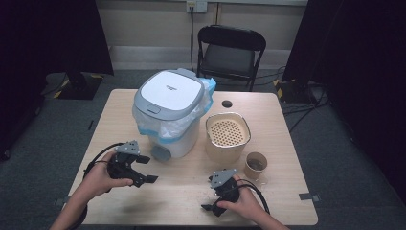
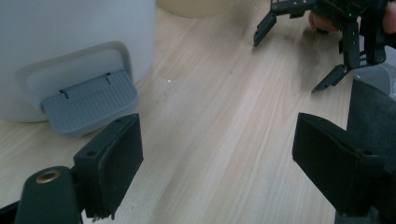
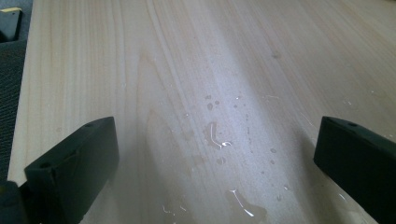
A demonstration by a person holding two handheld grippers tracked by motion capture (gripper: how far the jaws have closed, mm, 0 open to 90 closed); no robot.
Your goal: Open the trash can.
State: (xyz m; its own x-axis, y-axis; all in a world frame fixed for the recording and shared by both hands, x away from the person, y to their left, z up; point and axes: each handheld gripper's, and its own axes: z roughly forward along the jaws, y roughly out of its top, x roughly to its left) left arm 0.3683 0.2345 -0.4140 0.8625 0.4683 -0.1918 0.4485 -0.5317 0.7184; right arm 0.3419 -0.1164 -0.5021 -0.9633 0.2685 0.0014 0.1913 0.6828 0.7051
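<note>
A white pedal bin with a grey lid and a clear liner bag stands at the table's middle left. Its grey foot pedal juts out at the base. My left gripper hovers just in front of the bin, jaws open and empty, with the pedal a little beyond its left jaw. My right gripper is held near the front edge, open and empty, over a wet patch of the wooden table. It also appears across the table in the left gripper view.
A beige tub with a perforated strainer insert stands right of the bin, and a paper cup sits in front of it. Water drops lie on the table. A black folding chair stands behind the far edge.
</note>
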